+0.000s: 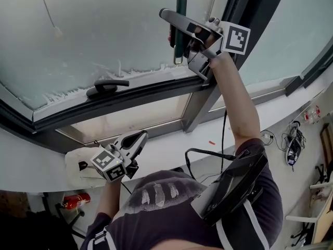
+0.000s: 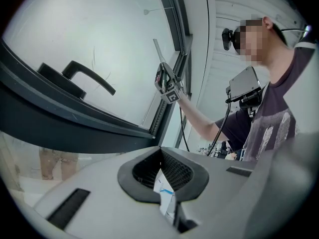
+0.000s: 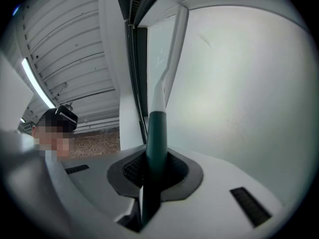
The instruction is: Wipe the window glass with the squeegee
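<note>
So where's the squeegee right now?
The squeegee is at the top middle of the head view, clamped in the right hand-held gripper and raised at the window glass, next to the dark frame post.

Probably a workshop: corrugated ceiling [image 3: 75,59], brick wall [image 3: 94,146].

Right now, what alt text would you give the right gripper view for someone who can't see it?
The right gripper is shut on the dark green handle of a squeegee, whose pale blade rises in front of hazy window glass. A dark window frame runs up the left.
</note>
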`<state>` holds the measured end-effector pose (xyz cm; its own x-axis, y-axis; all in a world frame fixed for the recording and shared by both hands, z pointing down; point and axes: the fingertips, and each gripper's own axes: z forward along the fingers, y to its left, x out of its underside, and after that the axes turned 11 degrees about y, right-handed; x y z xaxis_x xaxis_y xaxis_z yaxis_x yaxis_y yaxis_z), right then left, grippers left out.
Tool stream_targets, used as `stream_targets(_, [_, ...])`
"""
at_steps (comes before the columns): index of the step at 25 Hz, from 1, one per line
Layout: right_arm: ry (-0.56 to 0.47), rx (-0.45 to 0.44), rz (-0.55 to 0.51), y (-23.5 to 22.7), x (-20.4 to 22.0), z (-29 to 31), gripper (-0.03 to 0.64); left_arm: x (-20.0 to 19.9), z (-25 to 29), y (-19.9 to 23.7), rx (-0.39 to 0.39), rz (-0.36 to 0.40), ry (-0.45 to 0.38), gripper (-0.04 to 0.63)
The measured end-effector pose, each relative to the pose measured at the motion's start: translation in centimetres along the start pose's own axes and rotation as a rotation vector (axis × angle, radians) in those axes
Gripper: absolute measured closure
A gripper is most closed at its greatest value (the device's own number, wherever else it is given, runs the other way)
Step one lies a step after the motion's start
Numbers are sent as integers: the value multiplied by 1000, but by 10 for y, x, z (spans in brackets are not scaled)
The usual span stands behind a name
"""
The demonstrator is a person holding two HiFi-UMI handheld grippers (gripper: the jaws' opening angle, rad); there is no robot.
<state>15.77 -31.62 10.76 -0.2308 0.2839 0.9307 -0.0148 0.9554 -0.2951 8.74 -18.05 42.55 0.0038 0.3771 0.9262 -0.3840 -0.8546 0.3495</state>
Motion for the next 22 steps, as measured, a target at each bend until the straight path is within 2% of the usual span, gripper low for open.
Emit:
stream_targets(4, [8,13,22,-6,9,-6,581,1,-2,-9,3,-8,14,590])
stream_targets(10, [4,1,60,-11,26,-11,581,-1,-7,-13,-35,-36,15,591])
stream_targets(16, [10,4,90,-15,59,-19,581,16,-9,-15,-52,-63,21,591])
stream_targets(22, [24,16,117,-20,82,-25,581,22,-5,-18,-33,-70,29,591])
